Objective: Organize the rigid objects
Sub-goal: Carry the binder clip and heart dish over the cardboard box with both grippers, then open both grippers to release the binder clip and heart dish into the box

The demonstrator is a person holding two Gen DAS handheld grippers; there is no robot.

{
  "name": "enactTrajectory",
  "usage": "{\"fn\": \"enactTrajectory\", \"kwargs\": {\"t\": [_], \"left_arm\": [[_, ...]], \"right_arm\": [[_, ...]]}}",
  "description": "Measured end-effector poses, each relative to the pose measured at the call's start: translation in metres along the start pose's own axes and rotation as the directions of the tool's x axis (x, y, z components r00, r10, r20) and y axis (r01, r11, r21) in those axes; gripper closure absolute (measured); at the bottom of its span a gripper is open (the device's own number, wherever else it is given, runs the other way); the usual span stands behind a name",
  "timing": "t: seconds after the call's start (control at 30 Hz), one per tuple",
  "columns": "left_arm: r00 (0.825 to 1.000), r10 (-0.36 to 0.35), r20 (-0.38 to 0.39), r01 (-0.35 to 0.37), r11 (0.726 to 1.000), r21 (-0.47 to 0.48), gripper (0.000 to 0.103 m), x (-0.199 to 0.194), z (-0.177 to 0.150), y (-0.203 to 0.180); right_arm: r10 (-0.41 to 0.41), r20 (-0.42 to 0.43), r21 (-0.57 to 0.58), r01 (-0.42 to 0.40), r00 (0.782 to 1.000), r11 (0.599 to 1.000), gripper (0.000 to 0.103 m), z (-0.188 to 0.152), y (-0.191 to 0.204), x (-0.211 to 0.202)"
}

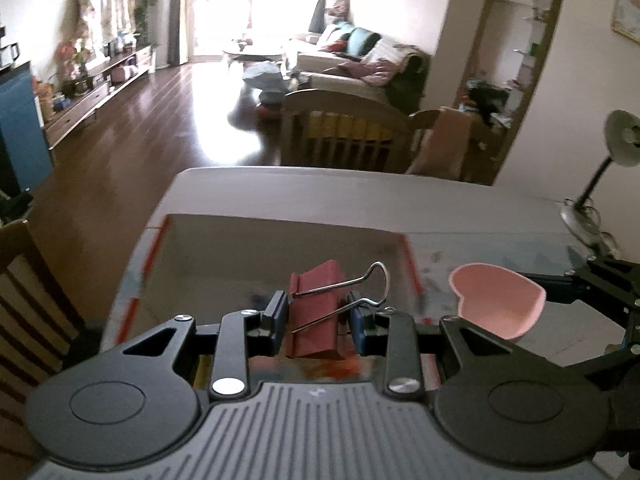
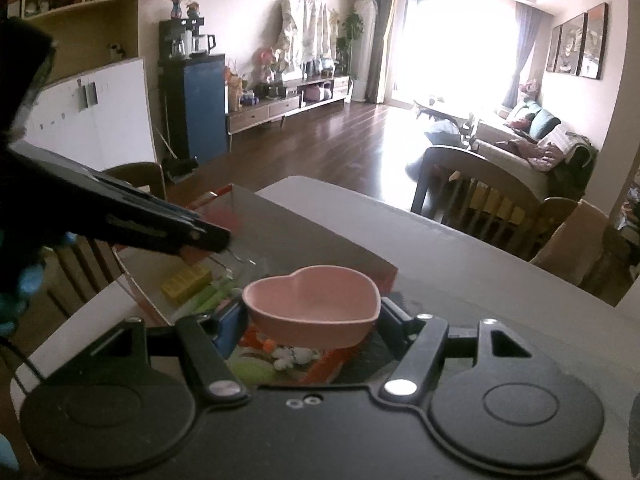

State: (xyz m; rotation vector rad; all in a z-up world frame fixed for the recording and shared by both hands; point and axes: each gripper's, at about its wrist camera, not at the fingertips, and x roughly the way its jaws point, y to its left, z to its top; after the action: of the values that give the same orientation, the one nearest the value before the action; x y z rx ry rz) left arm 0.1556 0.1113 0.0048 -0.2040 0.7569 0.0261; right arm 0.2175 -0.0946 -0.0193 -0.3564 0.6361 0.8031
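Observation:
My left gripper (image 1: pixel 318 318) is shut on a dark red binder clip (image 1: pixel 316 312) with silver wire handles, held above an open box (image 1: pixel 280 236) with red-taped edges on the table. My right gripper (image 2: pixel 312 320) is shut on a pink heart-shaped bowl (image 2: pixel 312 304), held over the box's near corner. The bowl also shows in the left wrist view (image 1: pixel 496 300), to the right of the clip. The left gripper shows in the right wrist view (image 2: pixel 160 228) as a dark arm over the box (image 2: pixel 304 232). Inside the box lie a yellow block (image 2: pixel 186 280) and green sticks (image 2: pixel 208 300).
The box sits on a grey table (image 2: pixel 460 264). Wooden chairs (image 2: pixel 488 200) stand at the far side and one (image 1: pixel 28 300) at the left. A desk lamp (image 1: pixel 600 168) stands at the table's right. A colourful printed item (image 2: pixel 280 356) lies under my right gripper.

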Motion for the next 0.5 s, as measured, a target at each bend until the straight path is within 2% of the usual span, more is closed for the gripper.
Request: {"fn": "enactTrajectory", "kwargs": {"t": [0.27, 0.5], "left_arm": [[0.997, 0.046, -0.055, -0.047, 0.999, -0.022, 0.072, 0.028, -0.002, 0.052], [0.988, 0.068, -0.136, -0.066, 0.998, 0.016, 0.072, 0.070, -0.015, 0.067]], "right_arm": [[-0.007, -0.075, 0.005, 0.007, 0.997, 1.000, 0.035, -0.001, 0.017, 0.052], [-0.021, -0.145, -0.001, 0.021, 0.989, 1.000, 0.035, -0.007, 0.035, 0.091]]}}
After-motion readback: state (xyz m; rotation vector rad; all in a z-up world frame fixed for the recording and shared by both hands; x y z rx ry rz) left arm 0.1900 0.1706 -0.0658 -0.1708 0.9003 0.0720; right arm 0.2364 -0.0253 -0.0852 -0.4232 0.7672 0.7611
